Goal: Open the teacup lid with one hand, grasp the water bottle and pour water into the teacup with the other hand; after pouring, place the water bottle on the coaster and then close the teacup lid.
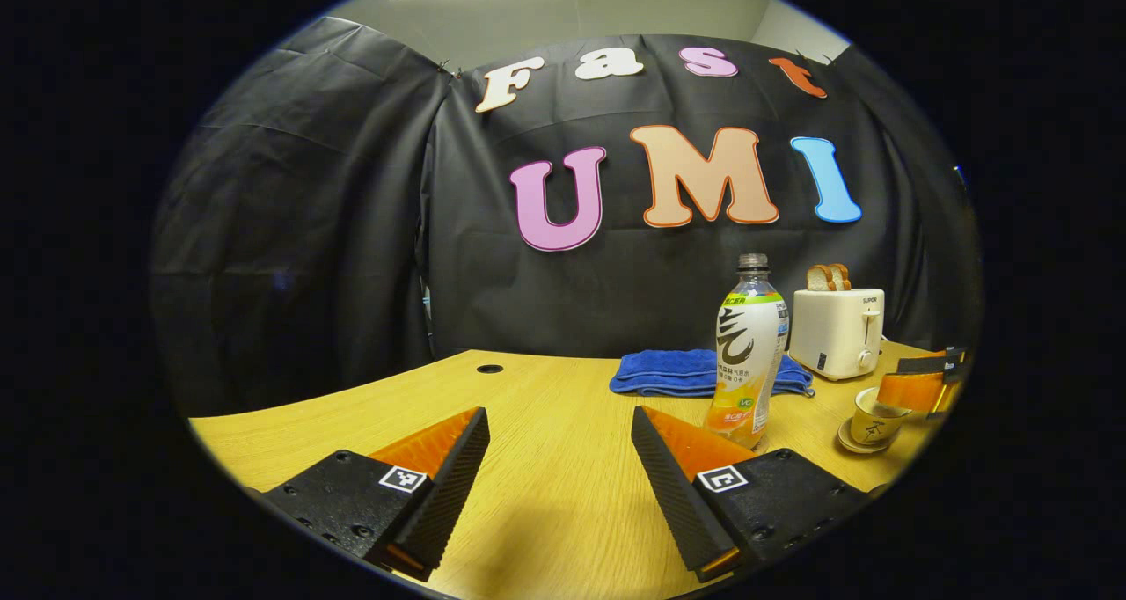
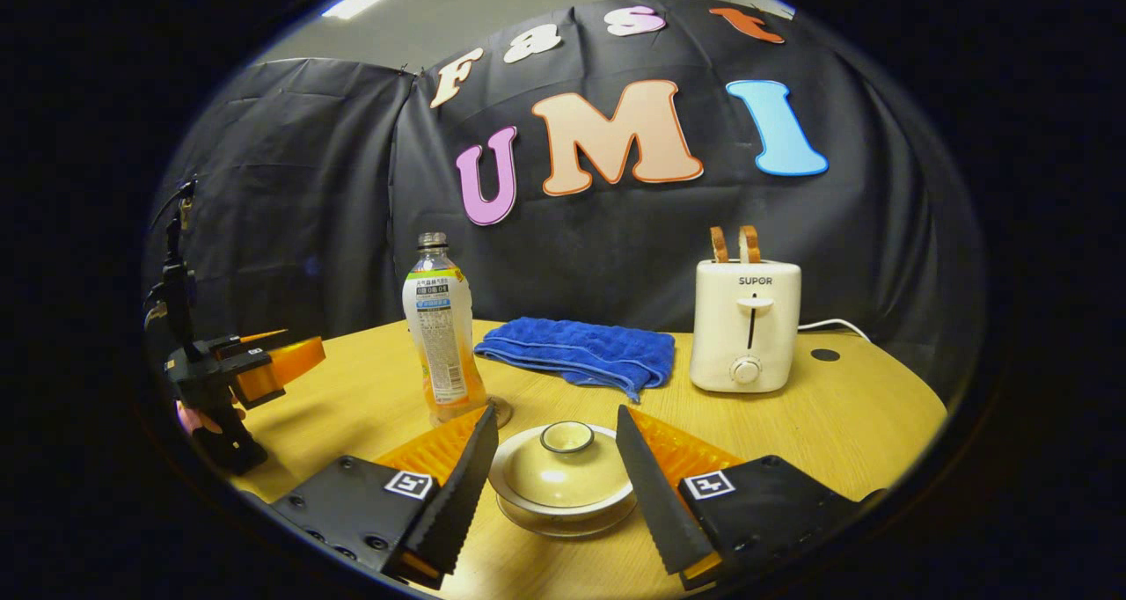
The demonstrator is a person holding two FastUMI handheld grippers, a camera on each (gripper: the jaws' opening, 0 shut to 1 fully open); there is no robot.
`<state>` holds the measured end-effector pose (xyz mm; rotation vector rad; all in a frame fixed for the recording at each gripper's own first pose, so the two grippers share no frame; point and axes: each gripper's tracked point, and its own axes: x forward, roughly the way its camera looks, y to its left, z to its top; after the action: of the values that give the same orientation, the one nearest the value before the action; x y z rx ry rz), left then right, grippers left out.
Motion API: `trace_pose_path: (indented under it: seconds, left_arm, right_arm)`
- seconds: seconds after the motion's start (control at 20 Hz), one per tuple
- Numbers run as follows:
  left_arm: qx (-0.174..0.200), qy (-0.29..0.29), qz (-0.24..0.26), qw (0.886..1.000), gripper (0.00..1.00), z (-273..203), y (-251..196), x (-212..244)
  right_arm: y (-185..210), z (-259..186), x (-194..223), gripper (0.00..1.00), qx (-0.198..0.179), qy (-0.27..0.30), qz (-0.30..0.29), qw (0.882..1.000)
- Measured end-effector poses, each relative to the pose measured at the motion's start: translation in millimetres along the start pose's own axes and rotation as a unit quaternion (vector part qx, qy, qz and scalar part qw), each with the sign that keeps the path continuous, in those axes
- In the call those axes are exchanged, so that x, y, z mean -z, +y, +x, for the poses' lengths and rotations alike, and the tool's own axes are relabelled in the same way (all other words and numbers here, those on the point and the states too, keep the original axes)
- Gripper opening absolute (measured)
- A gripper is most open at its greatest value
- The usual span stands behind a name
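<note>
Teacup (image 2: 563, 481) with its lid (image 2: 566, 464) on sits on a saucer on the wooden table (image 2: 844, 415), and it serves as the landmark for everything else. In the right gripper view the right gripper (image 2: 557, 481) is spread wide with the teacup between its two fingers; neither finger touches the cup or the lid, and a gap shows on each side. The lid's small round knob (image 2: 566, 436) stands upright at the top.

Behind the teacup and to its left in that view stands the water bottle (image 2: 440, 332), upright, uncapped, with orange drink in its lower part. Its base rests on a small round coaster (image 2: 501, 412) that peeks out just beside the right gripper's left finger. Behind the teacup lies a folded blue towel (image 2: 576, 351), and behind and to the right stands a white toaster (image 2: 746, 325) with two slices of bread (image 2: 734, 244) standing in its slots.

Well to the left of the teacup, the left gripper (image 2: 286, 354) hangs above the table edge. In the left gripper view its own fingers (image 1: 559, 468) stand wide apart over bare table and grasp nothing. There the bottle (image 1: 748, 354) stands just beyond its right finger, and the teacup (image 1: 875, 420) lies farther right, with the right gripper (image 1: 919, 387) over it.
</note>
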<state>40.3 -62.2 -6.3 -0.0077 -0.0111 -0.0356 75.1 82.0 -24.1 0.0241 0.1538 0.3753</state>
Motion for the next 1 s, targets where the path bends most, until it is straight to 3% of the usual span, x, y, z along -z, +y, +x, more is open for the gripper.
trace_pose_path:
  seconds: [0.3,0.35,0.5,0.65,0.75,0.8,0.85,0.9,0.95,1.0]
  left_arm:
    - [0.0,0.0,0.0,1.0,0.95,0,0,0]
    - [0.0,0.0,0.0,1.0,0.95,0,0,0]
    - [0.0,-0.001,0.0,1.0,0.95,0,0,0]
    - [0.001,-0.001,-0.001,1.0,0.95,0,-1,0]
    - [0.003,-0.001,-0.001,1.0,0.95,1,-1,0]
    - [0.005,-0.002,-0.001,1.0,0.95,1,-3,0]
    - [0.009,-0.002,-0.001,1.0,0.95,0,-5,0]
    - [0.014,-0.002,-0.001,1.0,0.94,0,-6,0]
    - [0.016,-0.002,-0.001,1.0,0.95,-1,-7,0]
    - [0.016,-0.002,-0.001,1.0,0.95,-1,-6,0]
  right_arm:
    - [-9,-28,-11,0.92,0.027,-0.043,-0.006,0.999]
    - [-12,-33,-13,0.99,0.032,-0.053,-0.006,0.998]
    - [-22,-44,-16,0.94,0.064,-0.069,-0.019,0.995]
    - [-31,-54,-16,0.97,0.088,-0.07,-0.015,0.994]
    - [-44,-62,-16,0.94,0.113,-0.072,-0.015,0.991]
    - [-51,-66,-16,1.0,0.129,-0.073,-0.014,0.989]
    - [-60,-70,-16,0.96,0.148,-0.074,-0.014,0.986]
    - [-69,-75,-17,0.99,0.168,-0.075,-0.013,0.983]
    - [-79,-80,-17,0.94,0.186,-0.076,-0.012,0.98]
    - [-83,-84,-17,0.99,0.199,-0.077,-0.012,0.977]
